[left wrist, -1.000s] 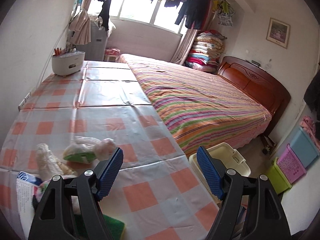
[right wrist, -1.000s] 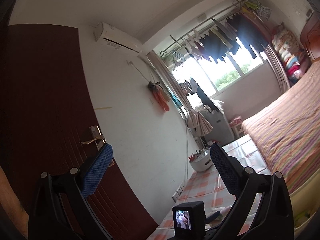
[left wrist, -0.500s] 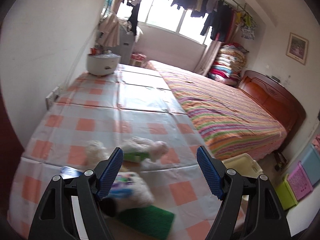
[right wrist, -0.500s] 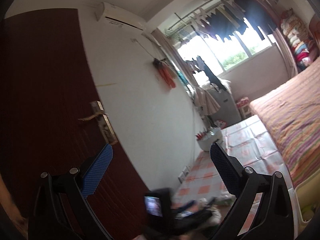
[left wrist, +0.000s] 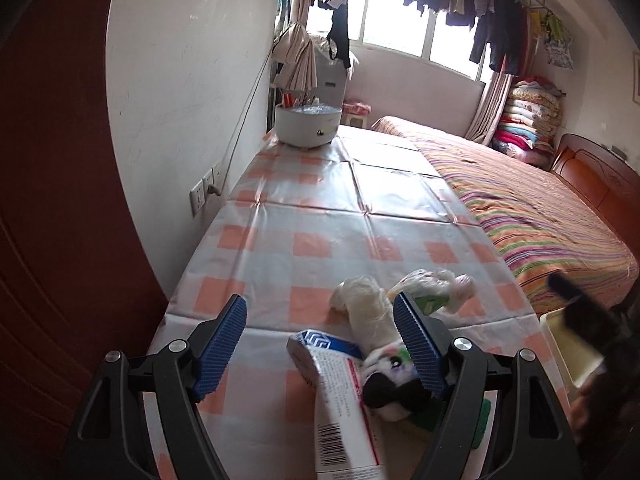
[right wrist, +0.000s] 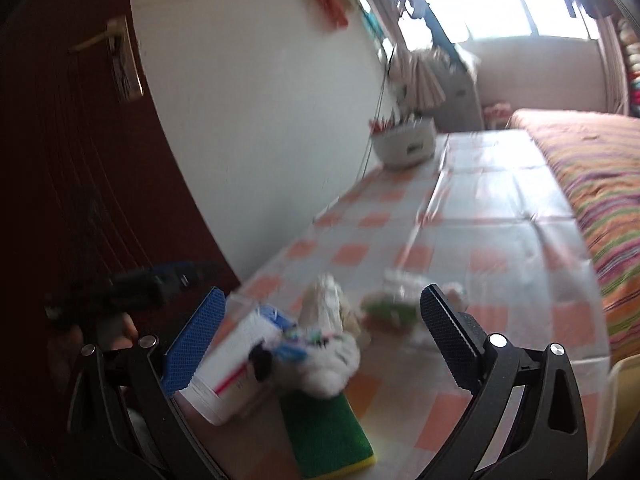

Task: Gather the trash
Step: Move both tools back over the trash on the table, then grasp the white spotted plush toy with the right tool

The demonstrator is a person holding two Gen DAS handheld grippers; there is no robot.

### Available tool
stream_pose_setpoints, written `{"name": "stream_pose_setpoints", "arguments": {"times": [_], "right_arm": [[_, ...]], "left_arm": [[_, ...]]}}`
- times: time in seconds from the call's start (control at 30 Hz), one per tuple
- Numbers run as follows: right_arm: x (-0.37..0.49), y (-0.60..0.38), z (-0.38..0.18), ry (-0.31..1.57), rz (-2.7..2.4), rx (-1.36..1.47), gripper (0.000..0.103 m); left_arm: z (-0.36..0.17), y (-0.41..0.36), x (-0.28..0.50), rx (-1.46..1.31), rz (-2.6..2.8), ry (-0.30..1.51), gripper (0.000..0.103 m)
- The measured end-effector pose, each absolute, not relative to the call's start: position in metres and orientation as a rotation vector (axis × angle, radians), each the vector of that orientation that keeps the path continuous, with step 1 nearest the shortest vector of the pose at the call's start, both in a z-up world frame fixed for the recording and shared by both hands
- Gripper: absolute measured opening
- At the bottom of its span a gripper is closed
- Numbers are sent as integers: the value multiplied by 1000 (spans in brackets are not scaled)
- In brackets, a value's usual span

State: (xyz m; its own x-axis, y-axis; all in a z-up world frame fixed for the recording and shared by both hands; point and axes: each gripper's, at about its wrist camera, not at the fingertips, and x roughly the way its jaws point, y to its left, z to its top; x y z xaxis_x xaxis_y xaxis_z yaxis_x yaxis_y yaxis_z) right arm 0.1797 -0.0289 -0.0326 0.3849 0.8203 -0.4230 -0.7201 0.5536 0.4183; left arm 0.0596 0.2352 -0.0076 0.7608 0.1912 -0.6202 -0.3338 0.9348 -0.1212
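Trash lies at the near end of a checked table [left wrist: 320, 216]: a white carton [left wrist: 340, 412] with a blue end, a crumpled white plastic bag [left wrist: 366, 304], a clear bag with something green inside [left wrist: 434, 286], a printed wrapper [left wrist: 394, 380] and a green sponge [right wrist: 326, 424]. My left gripper [left wrist: 320, 346] is open and empty, just above the carton's left side. My right gripper [right wrist: 320, 336] is open and empty, hovering over the same pile; its view is blurred. The carton [right wrist: 234, 364] and the white bag [right wrist: 326, 308] show there too.
A white pot with utensils [left wrist: 308, 124] stands at the table's far end by the wall. A striped bed [left wrist: 532, 208] runs along the right. A cream bin [left wrist: 568, 340] sits at the table's right front corner. A dark red door [left wrist: 48, 200] is left.
Both grippers swung left and down. The right view dropped from the wall and door to the trash pile. The left gripper's view shifted left, so the pile now sits under its right finger.
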Motion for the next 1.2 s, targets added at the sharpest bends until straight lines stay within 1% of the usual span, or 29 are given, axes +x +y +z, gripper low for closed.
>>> {"name": "stream_pose_setpoints", "arguments": {"times": [0.1, 0.23, 0.33, 0.4, 0.53, 0.67, 0.7, 0.77, 0.8, 0.87, 0.97, 1.07, 1.2], "right_arm": [[190, -16, -54, 716, 1031, 131, 97], [196, 4, -61, 780, 1116, 63, 97], [191, 28, -46, 758, 1187, -47, 97], [181, 44, -40, 695, 1213, -191, 97], [176, 68, -53, 660, 1227, -369, 97], [171, 75, -69, 689, 1224, -421, 94], [173, 78, -76, 692, 1224, -422, 93], [174, 80, -85, 721, 1238, -407, 81], [174, 80, -85, 723, 1235, -399, 79], [177, 81, -85, 729, 1232, -385, 65], [180, 76, -81, 735, 1220, -354, 54], [183, 69, -78, 734, 1202, -317, 49], [188, 53, -64, 701, 1176, -231, 48]], "left_arm": [[-13, 245, 57, -282, 248, 677, 74], [-17, 249, 53, -309, 206, 703, 74], [-18, 249, 47, -313, 181, 714, 74], [-20, 250, 44, -319, 172, 723, 74], [-24, 256, 40, -336, 169, 734, 74], [-28, 261, 37, -351, 168, 745, 74], [-30, 262, 36, -354, 169, 751, 74], [-33, 264, 36, -363, 165, 759, 74], [-34, 265, 36, -366, 164, 762, 74], [-35, 266, 37, -368, 163, 772, 74], [-38, 267, 38, -372, 167, 785, 74], [-41, 268, 39, -377, 167, 798, 74], [-46, 269, 41, -393, 161, 824, 74]]}}
